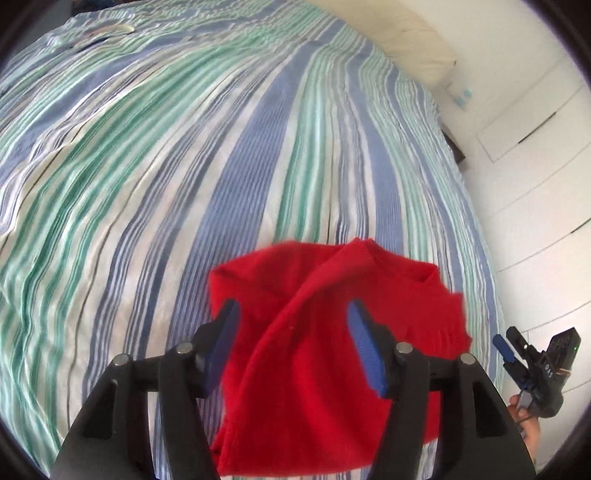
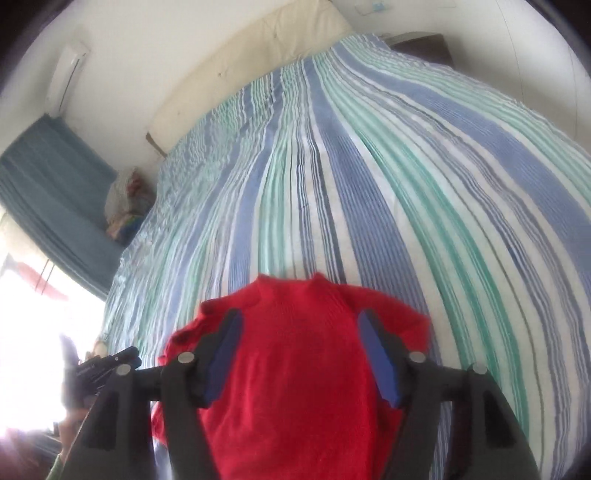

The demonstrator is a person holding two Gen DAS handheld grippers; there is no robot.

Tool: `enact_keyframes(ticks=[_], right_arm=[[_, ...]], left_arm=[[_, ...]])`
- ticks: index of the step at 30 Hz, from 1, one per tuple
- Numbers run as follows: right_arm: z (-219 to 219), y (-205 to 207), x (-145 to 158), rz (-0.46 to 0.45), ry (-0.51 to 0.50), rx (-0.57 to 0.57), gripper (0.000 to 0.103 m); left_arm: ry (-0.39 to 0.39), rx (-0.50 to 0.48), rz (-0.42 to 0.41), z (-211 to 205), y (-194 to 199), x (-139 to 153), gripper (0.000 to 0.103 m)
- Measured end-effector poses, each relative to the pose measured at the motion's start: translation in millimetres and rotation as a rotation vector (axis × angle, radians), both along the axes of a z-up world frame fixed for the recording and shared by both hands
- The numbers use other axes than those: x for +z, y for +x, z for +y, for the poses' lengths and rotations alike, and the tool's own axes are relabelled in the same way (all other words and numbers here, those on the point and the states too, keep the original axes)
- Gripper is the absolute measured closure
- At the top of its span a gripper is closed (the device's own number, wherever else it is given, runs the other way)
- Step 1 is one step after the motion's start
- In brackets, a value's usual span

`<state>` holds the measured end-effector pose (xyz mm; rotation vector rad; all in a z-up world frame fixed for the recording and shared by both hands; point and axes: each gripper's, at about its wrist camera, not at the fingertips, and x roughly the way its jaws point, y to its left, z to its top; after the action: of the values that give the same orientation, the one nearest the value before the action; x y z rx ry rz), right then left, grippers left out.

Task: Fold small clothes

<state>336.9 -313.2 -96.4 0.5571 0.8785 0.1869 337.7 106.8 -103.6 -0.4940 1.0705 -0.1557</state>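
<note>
A red garment (image 1: pixel 332 354) is seen lying on a bed covered by a striped sheet (image 1: pixel 184 166) in blue, green and white. The garment is loosely folded, with diagonal creases across its top, and it rests near the close edge of the bed.

In the left wrist view, the left gripper (image 1: pixel 293 347) is seen from behind, pointing downward over the garment. Its two blue-padded fingers (image 1: pixel 364 347) are spread apart, one on each side of the red cloth. No fabric is pinched between them, and whether the tips touch the cloth cannot be told. At the right edge of this view, the right gripper (image 1: pixel 508 354) is seen beside the bed, held in a hand (image 1: pixel 528 424). A cream headboard (image 1: pixel 406 33) is seen at the far end of the bed, and white cupboard fronts (image 1: pixel 535 166) stand to the right.

In the right wrist view, the right gripper (image 2: pixel 299 354) is likewise pointed down over the same red garment (image 2: pixel 291 369). Its blue pads (image 2: pixel 380 362) are held well apart, and nothing is clamped between them. The striped sheet (image 2: pixel 369 166) stretches away to the headboard (image 2: pixel 240 66). To the left, a blue curtain (image 2: pixel 51 195) hangs by a bright window, and a stuffed plastic bag (image 2: pixel 127 201) sits next to the bed. A white air-conditioning unit (image 2: pixel 68 74) is mounted high on the wall. Part of the left gripper (image 2: pixel 107 363) is visible at the lower left, against the glare.
</note>
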Motion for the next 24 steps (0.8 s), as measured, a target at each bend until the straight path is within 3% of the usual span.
enact_keyframes(ticks=[3, 7, 12, 14, 16, 19, 21, 24], right_arm=[[3, -26, -6, -0.017, -0.019, 0.061, 0.038], [4, -88, -26, -0.021, -0.193, 0.132, 0.038], [-2, -173, -58, -0.004, -0.328, 0.109, 0.035], [-3, -199, -64, -0.015, -0.388, 0.085, 0.034], [0, -215, -70, -0.023, -0.465, 0.067, 0.02], [1, -226, -90, -0.013, -0.519, 0.068, 0.013], [-1, -231, -99, -0.042, -0.512, 0.061, 0.01], [-1, -232, -100, -0.043, -0.515, 0.06, 0.006]], left_arm=[[0.017, -0.026, -0.001, 11, -39, -12, 0.029], [0.045, -0.037, -0.001, 15, -110, -27, 0.021], [0.205, -0.085, -0.05, -14, -175, -42, 0.014], [0.262, -0.117, -0.066, -32, -186, -52, 0.007], [0.336, -0.151, -0.08, -51, -193, -66, 0.005], [0.468, -0.177, -0.129, -70, -202, -83, 0.001], [0.476, -0.176, -0.139, -70, -203, -85, 0.001], [0.415, -0.174, -0.123, -62, -199, -86, 0.001]])
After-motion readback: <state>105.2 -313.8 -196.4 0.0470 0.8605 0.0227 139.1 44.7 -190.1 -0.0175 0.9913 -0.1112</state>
